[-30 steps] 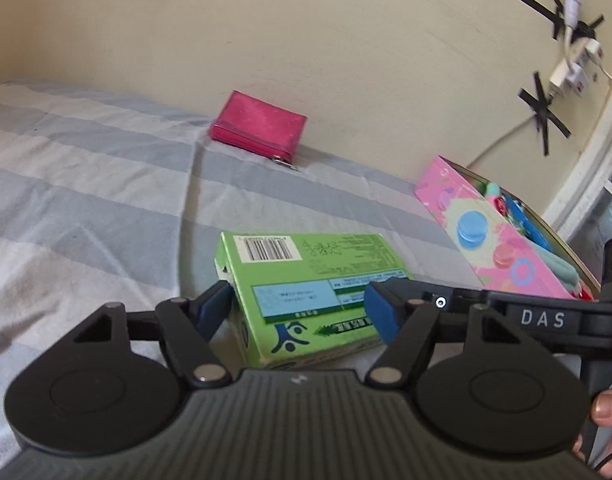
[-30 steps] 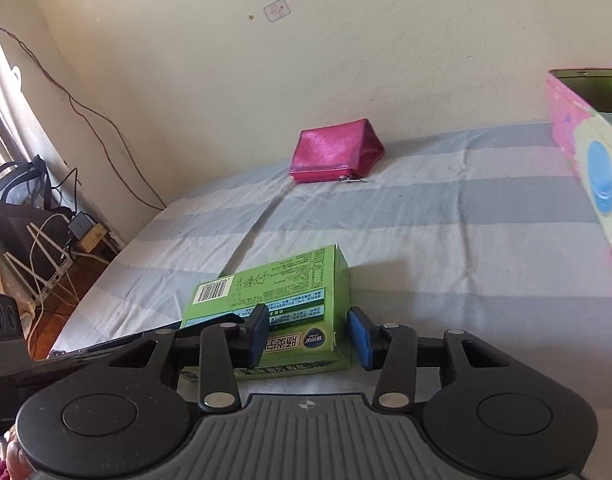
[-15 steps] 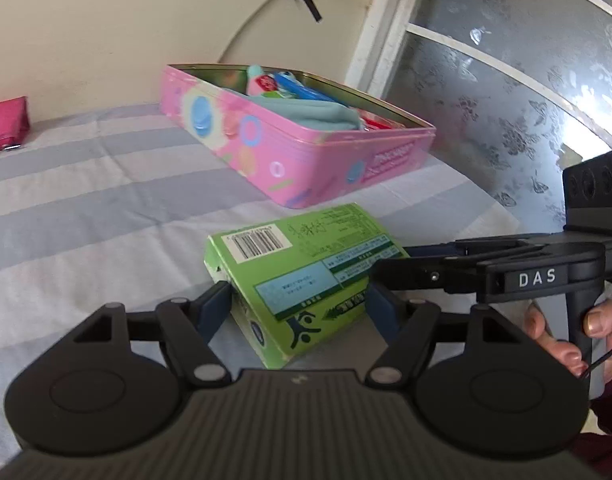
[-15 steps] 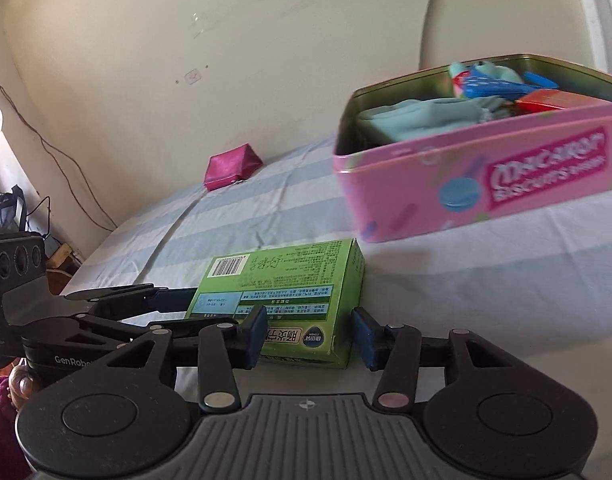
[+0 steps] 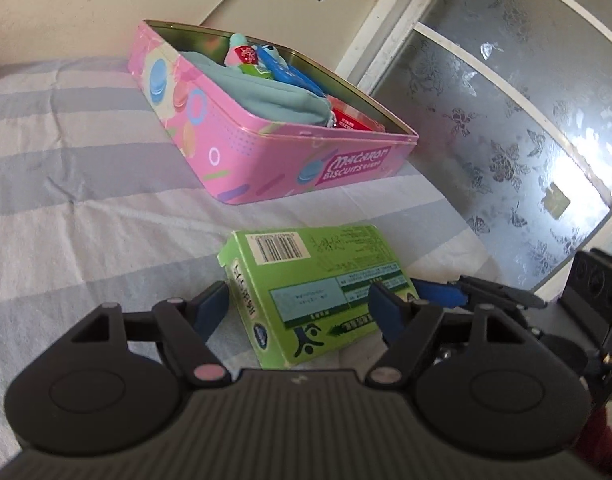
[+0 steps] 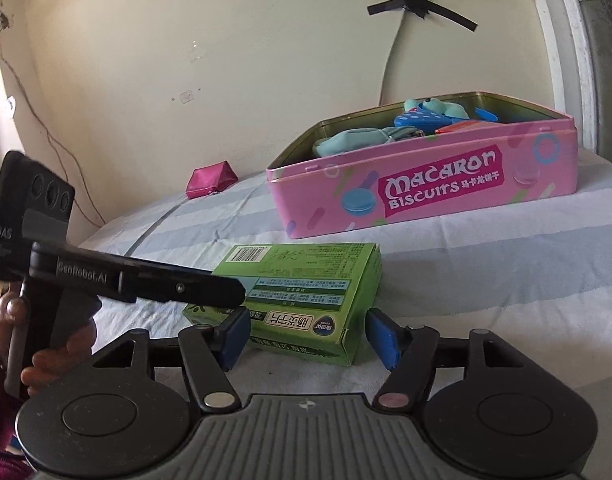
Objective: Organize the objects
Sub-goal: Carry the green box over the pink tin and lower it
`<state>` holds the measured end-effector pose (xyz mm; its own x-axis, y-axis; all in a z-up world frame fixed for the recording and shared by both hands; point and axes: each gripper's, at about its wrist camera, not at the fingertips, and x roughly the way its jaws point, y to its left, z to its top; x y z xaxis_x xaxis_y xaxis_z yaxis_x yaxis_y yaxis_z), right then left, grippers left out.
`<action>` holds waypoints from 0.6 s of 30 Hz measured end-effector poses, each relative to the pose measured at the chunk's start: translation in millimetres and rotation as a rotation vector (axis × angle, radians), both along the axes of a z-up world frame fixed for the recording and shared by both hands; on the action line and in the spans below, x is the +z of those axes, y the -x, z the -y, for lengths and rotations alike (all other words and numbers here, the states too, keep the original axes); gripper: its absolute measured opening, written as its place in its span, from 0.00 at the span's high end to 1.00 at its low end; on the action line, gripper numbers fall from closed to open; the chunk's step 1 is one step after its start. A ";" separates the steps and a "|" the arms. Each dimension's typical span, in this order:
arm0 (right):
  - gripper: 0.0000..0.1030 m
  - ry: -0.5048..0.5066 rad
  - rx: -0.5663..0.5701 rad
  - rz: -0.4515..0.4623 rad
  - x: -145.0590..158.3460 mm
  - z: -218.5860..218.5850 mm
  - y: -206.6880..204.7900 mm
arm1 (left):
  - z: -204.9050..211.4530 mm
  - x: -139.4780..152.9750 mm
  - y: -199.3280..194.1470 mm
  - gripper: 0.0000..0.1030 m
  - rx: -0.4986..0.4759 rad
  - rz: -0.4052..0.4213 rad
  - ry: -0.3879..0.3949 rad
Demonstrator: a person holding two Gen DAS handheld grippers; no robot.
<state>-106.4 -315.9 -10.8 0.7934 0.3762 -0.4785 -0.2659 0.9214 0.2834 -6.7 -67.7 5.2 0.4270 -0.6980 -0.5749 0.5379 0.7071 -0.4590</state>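
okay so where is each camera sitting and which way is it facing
Left wrist: on the left gripper, looking past the green box to the pink tin; the right gripper's fingers show.
Right wrist: on the right gripper, facing the wall; the left gripper and a hand show.
Shared: box, tin, striped sheet.

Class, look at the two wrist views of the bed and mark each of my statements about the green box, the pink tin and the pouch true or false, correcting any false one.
1. The green box lies flat on the striped bedsheet. True.
2. The pink biscuit tin has its lid on. False: it is open, with things showing inside.
3. The green box is inside the tin. False: it lies on the sheet in front of the tin.
4. A magenta pouch sits by the wall. True.
5. The right hand-held gripper is clamped on the tin. False: its blue pads flank the green box with gaps either side.
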 end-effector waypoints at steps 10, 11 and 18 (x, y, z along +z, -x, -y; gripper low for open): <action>0.44 0.116 -0.010 0.067 -0.5 -6.3 1.5 | 17.8 18.1 8.4 0.36 0.009 0.090 -0.073; 0.45 0.111 -0.013 0.089 5.2 -3.8 4.3 | 17.7 27.6 8.6 0.36 0.005 0.114 -0.057; 0.45 0.074 -0.056 0.277 65.5 22.3 -9.8 | 41.4 89.5 -18.3 0.34 0.011 0.272 -0.016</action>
